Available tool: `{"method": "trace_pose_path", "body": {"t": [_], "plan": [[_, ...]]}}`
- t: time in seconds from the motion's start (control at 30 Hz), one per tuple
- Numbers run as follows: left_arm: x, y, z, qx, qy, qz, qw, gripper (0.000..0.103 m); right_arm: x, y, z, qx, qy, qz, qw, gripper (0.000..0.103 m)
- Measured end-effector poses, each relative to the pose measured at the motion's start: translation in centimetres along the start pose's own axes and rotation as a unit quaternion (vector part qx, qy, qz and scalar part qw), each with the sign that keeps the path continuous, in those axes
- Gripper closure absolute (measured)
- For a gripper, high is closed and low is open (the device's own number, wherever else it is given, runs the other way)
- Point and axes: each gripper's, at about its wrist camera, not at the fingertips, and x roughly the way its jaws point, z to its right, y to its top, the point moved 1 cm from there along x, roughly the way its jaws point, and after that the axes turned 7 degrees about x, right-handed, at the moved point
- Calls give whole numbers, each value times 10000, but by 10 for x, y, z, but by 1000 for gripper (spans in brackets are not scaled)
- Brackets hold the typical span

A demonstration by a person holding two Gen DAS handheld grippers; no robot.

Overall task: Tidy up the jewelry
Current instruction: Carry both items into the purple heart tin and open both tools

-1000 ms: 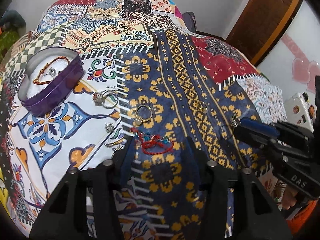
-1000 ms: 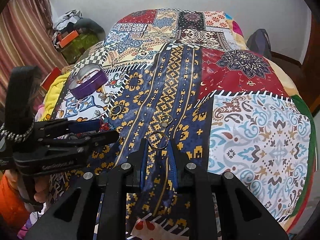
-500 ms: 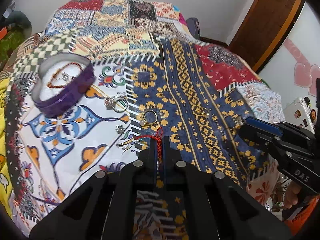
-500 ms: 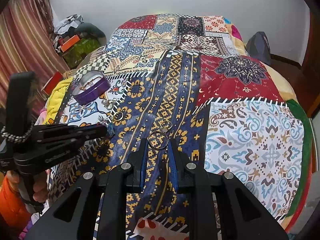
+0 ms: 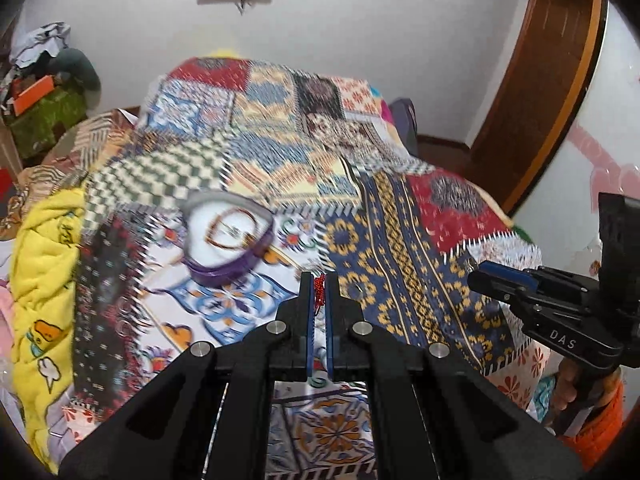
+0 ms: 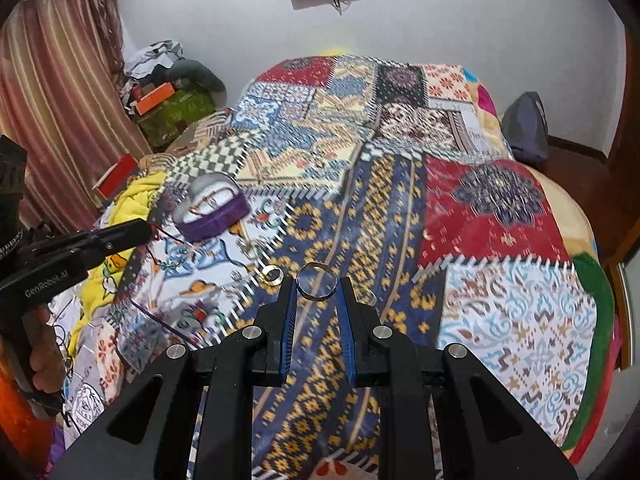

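Note:
My left gripper (image 5: 319, 277) is shut on a red bead bracelet (image 5: 319, 294), held above the patchwork bedspread (image 5: 400, 240). In the right wrist view the red bracelet (image 6: 170, 250) dangles from the left gripper (image 6: 146, 230). A purple heart-shaped box (image 5: 230, 240) lies just ahead to the left, with a brown bead bracelet (image 5: 232, 232) inside. My right gripper (image 6: 317, 286) is shut on a silver ring (image 6: 317, 280), lifted off the bed. A gold ring (image 6: 271, 275) and other small rings (image 6: 248, 246) lie on the cloth near the purple box (image 6: 210, 210).
A yellow blanket (image 5: 44, 272) lies bunched along the bed's left edge. Boxes and clutter (image 6: 168, 100) stand by the striped curtain (image 6: 60, 80). A dark bag (image 6: 524, 128) sits on the floor at the far right. A wooden door (image 5: 548, 80) is on the right.
My left gripper shut on the red bracelet and lifted it off the bed towards the purple box. The right gripper rose with the silver ring between its fingers.

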Motion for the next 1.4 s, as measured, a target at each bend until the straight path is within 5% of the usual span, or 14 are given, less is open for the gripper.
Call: {"method": "trace_pose_path", "body": {"t": [0.77,1.13,1.4], "plan": [[-12,38,-71,-276,494,709,9959,100,43,58,-80,-813,443,283,9953,85],[30,54,-91,-258,399,564,9973,100,85,79,-100,-1158,520,112,9919,85],[63,57,-100,-235,350,325,9986,100,125,76,-106,-1364,594,-414,9880,85]]}}
